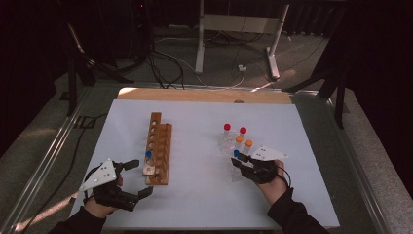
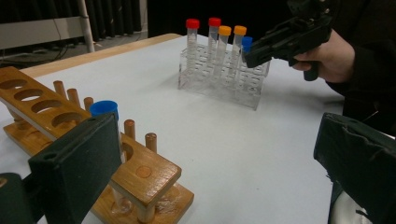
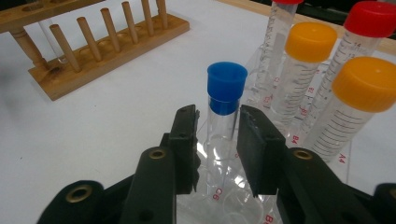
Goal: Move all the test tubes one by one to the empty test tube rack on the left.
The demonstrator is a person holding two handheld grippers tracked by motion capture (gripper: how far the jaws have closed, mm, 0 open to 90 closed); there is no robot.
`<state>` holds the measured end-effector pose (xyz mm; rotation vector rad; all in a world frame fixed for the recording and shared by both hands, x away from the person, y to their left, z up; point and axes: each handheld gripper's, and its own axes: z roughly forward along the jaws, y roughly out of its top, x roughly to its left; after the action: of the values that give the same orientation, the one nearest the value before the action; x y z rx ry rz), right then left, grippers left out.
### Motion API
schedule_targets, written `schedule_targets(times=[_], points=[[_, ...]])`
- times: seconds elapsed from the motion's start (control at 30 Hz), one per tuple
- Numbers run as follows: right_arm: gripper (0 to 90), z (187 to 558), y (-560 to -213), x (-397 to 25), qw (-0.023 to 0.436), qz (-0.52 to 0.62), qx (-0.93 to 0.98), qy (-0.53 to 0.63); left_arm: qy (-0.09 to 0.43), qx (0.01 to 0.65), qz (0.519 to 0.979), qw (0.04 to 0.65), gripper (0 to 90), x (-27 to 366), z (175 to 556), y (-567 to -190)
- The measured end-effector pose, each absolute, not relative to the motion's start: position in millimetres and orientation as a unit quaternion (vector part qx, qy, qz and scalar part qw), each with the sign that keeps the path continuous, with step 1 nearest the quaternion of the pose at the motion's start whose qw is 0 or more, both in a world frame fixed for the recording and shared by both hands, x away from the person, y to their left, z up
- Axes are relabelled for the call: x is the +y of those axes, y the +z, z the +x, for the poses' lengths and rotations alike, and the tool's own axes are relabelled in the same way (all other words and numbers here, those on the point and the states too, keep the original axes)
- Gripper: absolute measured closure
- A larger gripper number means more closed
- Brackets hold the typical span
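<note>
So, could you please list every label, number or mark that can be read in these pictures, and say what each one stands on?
"C6", in red, on the clear rack below the blue-capped tube, which stands between the jaws of the right gripper.
"B4", in red, on the same rack below an orange-capped tube.
"A4", in red, on the rack below the nearer orange-capped tube.
"14" on a red-capped tube.
The other printed scale figures on the tubes are too small or blurred to read.

The left tool [image 1: 138,178] rests low at the near left with its jaws spread wide, while the right tool [image 1: 235,163], held in a hand [image 1: 273,181] at the near right, has its jaws narrowed but not closed.
</note>
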<state>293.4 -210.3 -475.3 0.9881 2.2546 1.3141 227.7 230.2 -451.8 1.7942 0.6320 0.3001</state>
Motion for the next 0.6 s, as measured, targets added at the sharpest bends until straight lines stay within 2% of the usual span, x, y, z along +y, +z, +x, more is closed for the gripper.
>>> schedule_targets(times=[0.1, 0.37, 0.6], points=[[75.6, 294.9, -476.2, -208.3, 0.178, 0.347, 0.798, 0.459, 0.127, 0.271, 0.765, 0.571, 1.7, 230.5, 228.4, -452.7], [77.0, 294.1, -471.3, -208.4, 0.186, 0.346, 0.797, 0.458, 0.123, 0.272, 0.764, 0.572, 1.7, 230.6, 230.0, -451.2], [77.2, 290.2, -447.2, -208.1, 0.209, 0.327, 0.795, 0.467, 0.116, 0.27, 0.765, 0.573, 1.7, 229.3, 231.2, -445.6]])
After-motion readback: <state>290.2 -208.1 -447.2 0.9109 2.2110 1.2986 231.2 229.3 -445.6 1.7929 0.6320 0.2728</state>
